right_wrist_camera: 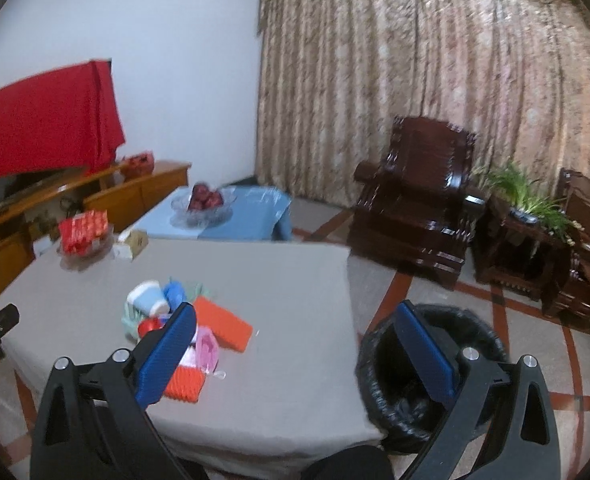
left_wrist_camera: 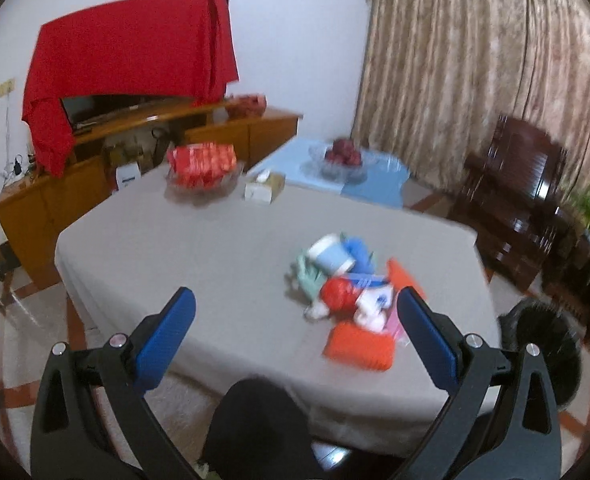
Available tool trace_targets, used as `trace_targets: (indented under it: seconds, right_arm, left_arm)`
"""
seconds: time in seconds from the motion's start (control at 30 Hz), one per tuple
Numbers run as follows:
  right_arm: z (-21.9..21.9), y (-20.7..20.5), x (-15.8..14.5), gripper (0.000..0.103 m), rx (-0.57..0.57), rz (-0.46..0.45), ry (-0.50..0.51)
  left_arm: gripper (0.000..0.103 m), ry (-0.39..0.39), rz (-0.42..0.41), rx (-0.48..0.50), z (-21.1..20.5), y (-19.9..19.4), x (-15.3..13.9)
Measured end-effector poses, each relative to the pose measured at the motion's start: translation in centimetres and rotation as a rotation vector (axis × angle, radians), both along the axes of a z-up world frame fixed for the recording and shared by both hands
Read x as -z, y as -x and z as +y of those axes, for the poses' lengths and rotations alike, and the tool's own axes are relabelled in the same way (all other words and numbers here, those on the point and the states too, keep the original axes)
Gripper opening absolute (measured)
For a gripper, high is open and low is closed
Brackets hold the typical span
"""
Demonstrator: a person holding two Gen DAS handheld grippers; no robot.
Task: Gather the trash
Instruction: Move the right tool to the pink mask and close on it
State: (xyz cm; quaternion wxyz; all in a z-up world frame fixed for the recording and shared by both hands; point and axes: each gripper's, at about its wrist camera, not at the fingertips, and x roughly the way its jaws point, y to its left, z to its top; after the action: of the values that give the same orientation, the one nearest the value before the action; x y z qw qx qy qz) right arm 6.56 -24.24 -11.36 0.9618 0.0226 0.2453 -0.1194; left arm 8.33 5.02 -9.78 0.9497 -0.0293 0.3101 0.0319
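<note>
I see both hand-held grippers up above the near edge of the desk (left_wrist_camera: 155, 248), which is draped in a smooth grey cloth. My left hand-held gripper (left_wrist_camera: 295, 320) is spread wide, its blue ribbed pads with nothing between them. My right hand-held gripper (right_wrist_camera: 297, 334) is just as wide and empty, its left pad in front of the trash and its right pad over the bin (right_wrist_camera: 475, 332).

The trash (left_wrist_camera: 351, 292) lies in a loose heap on the desk, toward its right side. It holds a cup (left_wrist_camera: 331, 256) tipped on its side, white with a pale blue band, a crumpled green glove (left_wrist_camera: 309, 276), something blue and crinkled behind the cup, a glossy red wrapper (left_wrist_camera: 337, 294), and two flat orange ribbed blocks (left_wrist_camera: 357, 346), one near me and one farther right. Some pink and white scraps sit between them; they are too blurred to name.

The bin is round, lined with a shiny black bag, and stands on the floor just beside the desk's right corner.

At the desk's far end sit a glass dish of red packets (left_wrist_camera: 201, 166) and a tissue box (left_wrist_camera: 263, 187).
</note>
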Motion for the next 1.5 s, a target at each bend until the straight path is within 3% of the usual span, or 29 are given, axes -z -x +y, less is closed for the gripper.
trace_targets:
  seconds: [0.1,0.27,0.37,0.43,0.5,0.8,1.3,1.37,1.4,1.5]
  right_arm:
    - [0.5,-2.3,2.3,0.097,-0.041,0.056,-0.030]
    - [1.4,-5.9,5.8,0.092,-0.123,0.136,-0.087]
    - [1.7,-8.3,8.0,0.082,-0.167,0.186,-0.135]
    - [1.6,-9.7,9.5,0.067,-0.200,0.221,-0.185]
    - [1.7,-11.2,10.9,0.061,-0.227,0.250,-0.227]
    - [3.4,-16.8,16.4,0.045,-0.295,0.325,-0.263]
    - [4.4,-22.1,21.2,0.039,-0.319,0.374,-0.290]
    - [4.6,-22.4,21.7,0.030,-0.325,0.380,-0.280]
    - [4.6,-22.6,21.9,0.017,-0.332,0.390,-0.283]
    - [4.1,-22.6,22.1,0.008,-0.342,0.390,-0.294]
  left_arm:
    - [0.098,-0.061,0.021,0.022,-0.3,-1.2,1.7]
    - [0.098,-0.032,0.044,0.090,-1.1,-3.1,3.7]
    - [0.098,-0.052,0.054,0.110,-2.2,-4.5,5.4]
    - [0.098,-0.066,0.079,0.131,-3.0,-5.3,6.7]
    - [0.098,-0.056,0.101,0.153,-3.3,-6.2,8.0]
    - [0.098,-0.038,0.154,0.174,-3.3,-9.5,12.8]
    - [0.098,-0.012,0.158,0.178,-3.8,-13.7,16.5]
    - [0.098,-0.011,0.166,0.185,-3.9,-14.1,17.0]
    - [0.098,-0.012,0.168,0.187,-4.0,-14.1,17.2]
    - [0.098,-0.010,0.176,0.194,-4.2,-14.2,17.7]
